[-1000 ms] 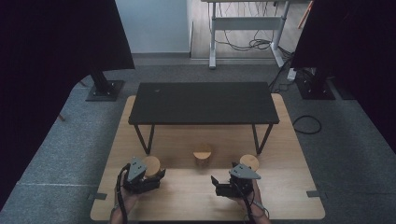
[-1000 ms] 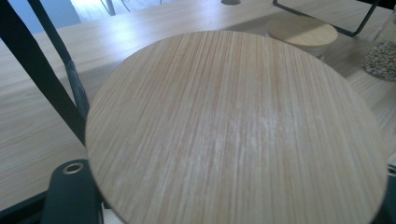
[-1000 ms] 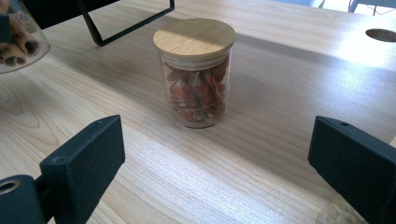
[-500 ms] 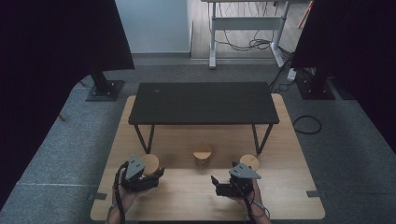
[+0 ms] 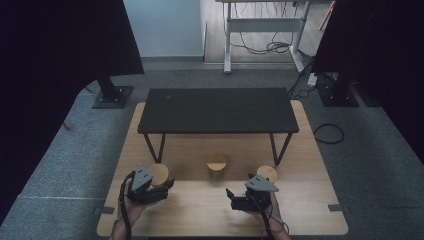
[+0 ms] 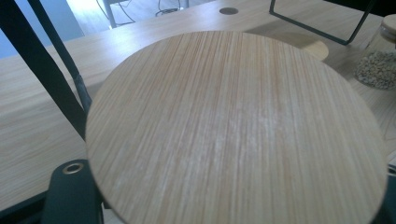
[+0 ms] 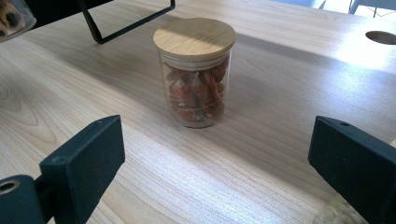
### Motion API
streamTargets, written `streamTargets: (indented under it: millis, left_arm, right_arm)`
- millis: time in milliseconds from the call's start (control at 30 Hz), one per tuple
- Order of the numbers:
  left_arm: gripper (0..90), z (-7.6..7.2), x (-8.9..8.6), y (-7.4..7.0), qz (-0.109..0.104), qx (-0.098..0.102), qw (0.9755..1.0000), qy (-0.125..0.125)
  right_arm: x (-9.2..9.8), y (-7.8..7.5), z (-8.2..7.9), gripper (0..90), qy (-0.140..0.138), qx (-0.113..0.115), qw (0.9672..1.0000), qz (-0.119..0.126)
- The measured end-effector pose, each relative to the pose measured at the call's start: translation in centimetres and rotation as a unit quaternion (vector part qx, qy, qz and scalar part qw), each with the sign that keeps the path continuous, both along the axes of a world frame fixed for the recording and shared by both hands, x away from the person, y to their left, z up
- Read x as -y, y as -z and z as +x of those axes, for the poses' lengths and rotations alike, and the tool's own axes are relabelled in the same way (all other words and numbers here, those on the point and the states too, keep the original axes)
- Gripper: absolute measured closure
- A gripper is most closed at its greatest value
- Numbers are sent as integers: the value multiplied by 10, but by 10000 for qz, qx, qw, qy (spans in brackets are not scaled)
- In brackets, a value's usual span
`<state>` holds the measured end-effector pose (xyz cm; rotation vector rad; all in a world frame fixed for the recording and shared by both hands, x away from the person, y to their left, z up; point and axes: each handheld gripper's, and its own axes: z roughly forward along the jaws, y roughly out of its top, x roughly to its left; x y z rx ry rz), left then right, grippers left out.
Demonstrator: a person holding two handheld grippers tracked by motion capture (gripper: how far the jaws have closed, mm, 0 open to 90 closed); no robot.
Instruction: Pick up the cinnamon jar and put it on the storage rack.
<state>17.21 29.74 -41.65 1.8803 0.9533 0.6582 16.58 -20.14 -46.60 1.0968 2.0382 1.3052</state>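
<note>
Nearest to the person, both hands hold their tools over the wooden surface [image 5: 300, 210], on the near side of the black table [image 5: 218, 110] that stands on it. The left tool [image 5: 159, 186] is near the left front leg of this table. It seems to be pinching the left jar [image 5: 160, 173]: the jar's round wooden lid [image 6: 233, 130] sits very close above the jaws in the left gripper view, though the contact itself is hidden under the lid. The right tool [image 7: 215, 163] is near the right front leg, with its jaws spread wide and nothing between them. Just ahead of it the jar with red contents [image 7: 195, 70] stands upright with its lid on, apart from both jaws.

A little farther, between the two front legs, the middle jar [image 5: 216, 164] stands alone.

I judge that the step in hand is the pick-up of the outer jars: the left one is gripped and the right one is not yet reached. The next move calls for the right tool to go forward until the glass body is between the jaws, then to close below the lid, gently, because the glass can slip.
</note>
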Motion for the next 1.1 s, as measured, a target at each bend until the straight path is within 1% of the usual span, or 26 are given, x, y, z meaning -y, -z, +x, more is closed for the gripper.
streamTargets:
  millis: [100, 167, 200, 267, 533, 867, 1100]
  left_arm:
    - [251, 1, -1, -1, 29, 1, 10000, 0]
    - [251, 1, -1, -1, 18, -12, 10000, -15]
    - [251, 2, -2, -1, 11, -14, 10000, -15]
    - [251, 2, -3, -2, -1, -9, 10000, 0]
    - [251, -1, -2, -9, -1, 87, 10000, 30]
    - [251, 0, -3, -13, 0, 94, 9999, 42]
    - [251, 0, -6, -18, -57, 139, 9999, 12]
  right_arm:
    - [0, 0, 0, 32, -11, -11, 10000, 6]
    - [3, -1, 2, 33, -65, -80, 9999, 135]
    - [4, -1, 2, 33, -73, -83, 9998, 162]
    - [3, -1, 1, 33, -59, -57, 9999, 135]
    - [2, -1, 2, 33, -55, -68, 9999, 86]
    - [1, 0, 2, 33, -62, -86, 9999, 55]
    - [0, 0, 2, 32, -42, -87, 10000, 9]
